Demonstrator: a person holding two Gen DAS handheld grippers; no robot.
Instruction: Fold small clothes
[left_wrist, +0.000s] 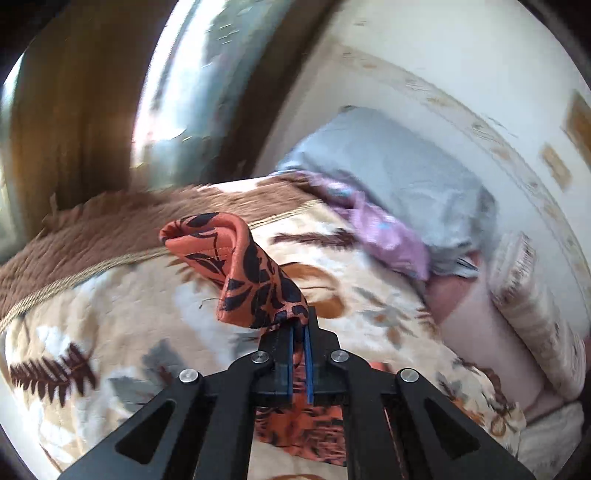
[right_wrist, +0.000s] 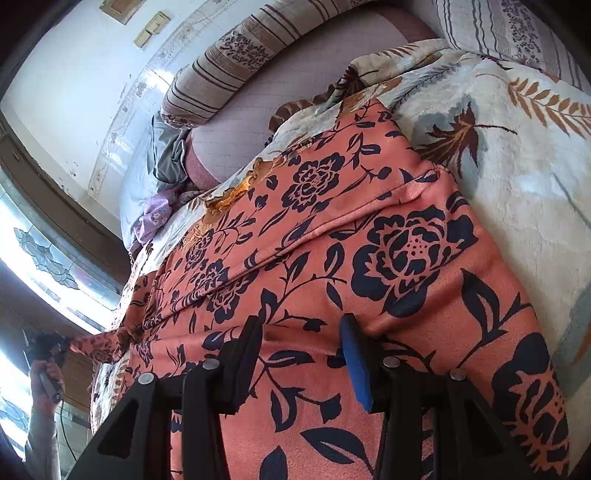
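Observation:
An orange garment with dark flowers (right_wrist: 332, 240) lies spread on a leaf-patterned blanket (right_wrist: 517, 166). My right gripper (right_wrist: 301, 328) stands open over its near part, with the fingertips down at the cloth and flat fabric between them. My left gripper (left_wrist: 301, 325) is shut on a corner of the garment (left_wrist: 251, 266), which curls up above the blanket (left_wrist: 129, 295). In the right wrist view that left gripper (right_wrist: 48, 347) shows at the far left in a person's hand, with the stretched corner (right_wrist: 99, 343) leading to it.
A grey pillow (left_wrist: 399, 173) and a lilac cloth (left_wrist: 384, 229) lie at the bed's far side by the wall. A striped bolster (right_wrist: 229, 62) rests on the pink sheet (right_wrist: 258, 110). A bright window (right_wrist: 44, 258) runs along the left.

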